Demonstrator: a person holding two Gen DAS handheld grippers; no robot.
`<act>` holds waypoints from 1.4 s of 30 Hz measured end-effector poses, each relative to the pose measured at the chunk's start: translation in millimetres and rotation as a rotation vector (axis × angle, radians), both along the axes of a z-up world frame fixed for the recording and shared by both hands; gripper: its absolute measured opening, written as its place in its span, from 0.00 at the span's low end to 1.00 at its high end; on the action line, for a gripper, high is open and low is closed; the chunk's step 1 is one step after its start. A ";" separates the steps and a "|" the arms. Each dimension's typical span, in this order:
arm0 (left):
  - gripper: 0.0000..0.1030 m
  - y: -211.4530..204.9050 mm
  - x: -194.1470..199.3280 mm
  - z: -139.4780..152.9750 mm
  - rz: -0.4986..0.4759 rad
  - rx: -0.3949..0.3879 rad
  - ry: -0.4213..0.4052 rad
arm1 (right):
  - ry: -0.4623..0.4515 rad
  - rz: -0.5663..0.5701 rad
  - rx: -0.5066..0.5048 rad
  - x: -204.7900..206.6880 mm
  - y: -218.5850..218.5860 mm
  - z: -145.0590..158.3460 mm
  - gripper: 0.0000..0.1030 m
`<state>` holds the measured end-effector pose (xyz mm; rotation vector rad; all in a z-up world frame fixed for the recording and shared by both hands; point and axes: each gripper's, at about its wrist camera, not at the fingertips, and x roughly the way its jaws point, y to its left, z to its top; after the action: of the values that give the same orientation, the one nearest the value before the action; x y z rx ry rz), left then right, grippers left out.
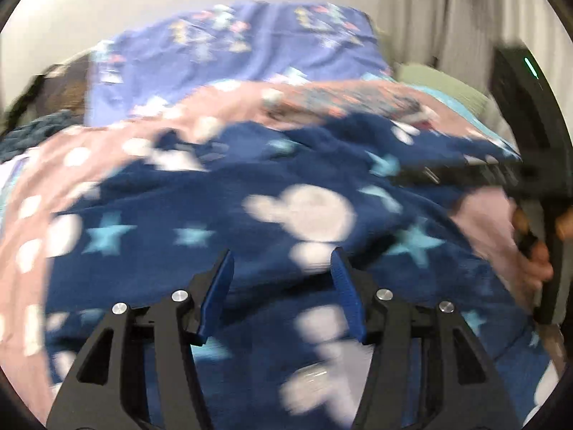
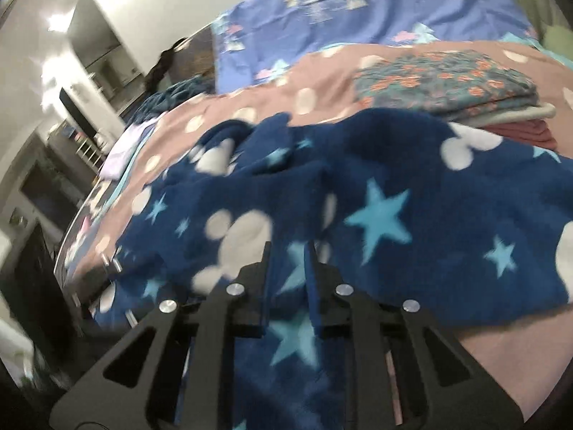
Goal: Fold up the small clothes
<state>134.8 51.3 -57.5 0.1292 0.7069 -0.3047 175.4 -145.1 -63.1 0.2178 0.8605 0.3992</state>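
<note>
Navy fleece garment [image 2: 412, 193], one piece printed with light-blue stars and white mouse-head shapes, lies spread and rumpled across a pink polka-dot bedcover [image 2: 322, 82], filling the middle of both wrist views. Both pictures are smeared by motion, so seams and openings cannot be made out, nor which kind of garment it is.

At the far left of the right wrist view, a small pale lilac cloth [image 2: 120, 154] sits at the bed's edge, with a dark teal knitted item [image 2: 172, 95] just beyond it. Behind the pink cover spreads one purple sheet [image 2: 376, 18] with pastel figures.

Left gripper [image 1: 283, 263] hovers over the fleece with its two blue-padded fingers [image 1: 222, 286] spread wide apart, nothing between them. Right gripper [image 2: 288, 251] has its fingers drawn close together with a strip of the fleece running between them; it appears to pinch the fabric near its near edge.

To the right, one stack of folded clothes [image 2: 465, 100] rests on the pink cover, touching the fleece's far edge: floral teal on top, a pale grey layer and a maroon one beneath.
</note>
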 end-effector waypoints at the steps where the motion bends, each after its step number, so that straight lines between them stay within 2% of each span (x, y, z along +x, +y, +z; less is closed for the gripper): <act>1: 0.55 20.2 -4.3 4.1 0.065 0.015 -0.024 | 0.010 -0.006 -0.047 -1.0 3.5 -6.7 0.18; 2: 0.55 34.1 -5.5 6.2 0.111 0.024 -0.029 | 0.029 -0.027 -0.104 -0.5 7.7 -14.8 0.25; 3: 0.57 51.8 -7.8 6.3 0.166 0.033 -0.028 | 0.047 -0.042 -0.140 0.0 9.7 -27.7 0.27; 4: 0.59 76.8 -10.7 4.3 0.233 0.038 -0.018 | 0.039 -0.046 -0.131 -1.4 9.5 -32.7 0.28; 5: 0.67 100.7 -13.3 0.2 0.300 0.055 -0.008 | 0.030 -0.049 -0.122 -1.5 8.6 -33.4 0.29; 7: 0.70 135.6 -12.3 -9.0 0.414 0.131 0.014 | 0.019 -0.052 -0.156 -5.4 12.1 -28.7 0.30; 9: 0.71 162.9 -6.5 -24.0 0.475 0.186 0.055 | 0.002 -0.052 -0.207 -8.3 19.5 -27.8 0.32; 10: 0.77 181.4 0.8 -37.2 0.515 0.187 0.115 | -0.004 -0.054 -0.223 -7.6 24.7 -29.3 0.32; 11: 0.80 193.7 4.9 -41.3 0.531 0.117 0.159 | -0.009 -0.055 -0.241 -4.8 26.0 -29.9 0.33; 12: 0.80 200.0 7.2 -40.8 0.536 0.081 0.173 | -0.016 -0.056 -0.250 -6.7 26.4 -28.6 0.33; 13: 0.80 201.4 7.2 -38.1 0.541 0.084 0.170 | -0.016 -0.058 -0.246 -5.2 22.4 -31.5 0.33; 16: 0.80 192.2 3.3 -30.4 0.557 0.157 0.131 | -0.015 -0.089 -0.185 -7.1 9.9 -26.6 0.35; 19: 0.76 195.9 -12.9 -19.0 0.589 0.155 0.106 | -0.058 -0.155 -0.100 -32.0 -25.0 -5.9 0.41; 21: 0.69 198.6 -22.4 -4.8 0.576 0.073 0.090 | -0.101 -0.245 -0.093 -49.9 -63.5 8.0 0.50; 23: 0.54 195.2 -33.2 16.7 0.523 -0.023 0.047 | -0.104 -0.367 -0.092 -61.2 -107.9 16.2 0.50; 24: 0.49 186.1 -28.3 22.4 0.494 -0.028 0.031 | -0.084 -0.462 -0.069 -67.0 -140.6 18.1 0.50; 26: 0.48 160.8 -25.0 37.0 0.407 -0.015 -0.018 | -0.041 -0.625 0.009 -78.6 -192.3 16.0 0.51; 28: 0.48 129.3 -10.5 41.2 0.302 -0.026 -0.037 | -0.013 -0.806 0.162 -99.1 -250.7 7.7 0.54; 29: 0.48 117.0 -2.8 39.7 0.262 -0.031 -0.037 | -0.010 -0.851 0.215 -105.1 -267.0 3.6 0.59; 30: 0.48 105.1 5.9 34.8 0.223 -0.039 -0.024 | -0.013 -0.903 0.315 -112.9 -291.4 -2.8 0.59; 32: 0.48 81.0 29.5 10.5 0.164 -0.051 0.058 | -0.034 -0.942 0.512 -122.7 -324.1 -10.5 0.59; 34: 0.50 59.9 49.4 -32.8 0.139 0.006 0.187 | -0.049 -0.995 0.611 -125.6 -342.6 -12.3 0.59; 35: 0.50 53.8 50.8 -44.9 0.142 0.051 0.172 | -0.054 -1.020 0.627 -125.2 -347.8 -12.8 0.59; 36: 0.50 50.1 48.3 -41.8 0.144 0.067 0.153 | -0.055 -1.060 0.626 -123.8 -352.6 -13.9 0.57; 37: 0.50 50.2 46.8 -37.5 0.149 0.067 0.156 | -0.046 -1.099 0.606 -120.8 -358.0 -14.7 0.43; 38: 0.50 50.2 45.2 -37.7 0.149 0.064 0.157 | -0.016 -1.112 0.574 -112.9 -360.6 -16.8 0.19; 39: 0.51 51.8 44.3 -39.6 0.148 0.054 0.156 | 0.001 -1.113 0.576 -107.2 -361.4 -17.6 0.10; 40: 0.51 55.2 44.0 -40.0 0.147 0.030 0.159 | -0.006 -1.118 0.597 -105.5 -356.9 -17.9 0.09; 42: 0.51 58.4 44.0 -39.2 0.145 0.001 0.166 | -0.065 -1.043 0.628 -100.1 -331.7 -6.4 0.09</act>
<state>178.8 109.7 -96.7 0.0534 0.8766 -0.1773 75.3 -476.8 -69.4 1.1651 0.4375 -0.3221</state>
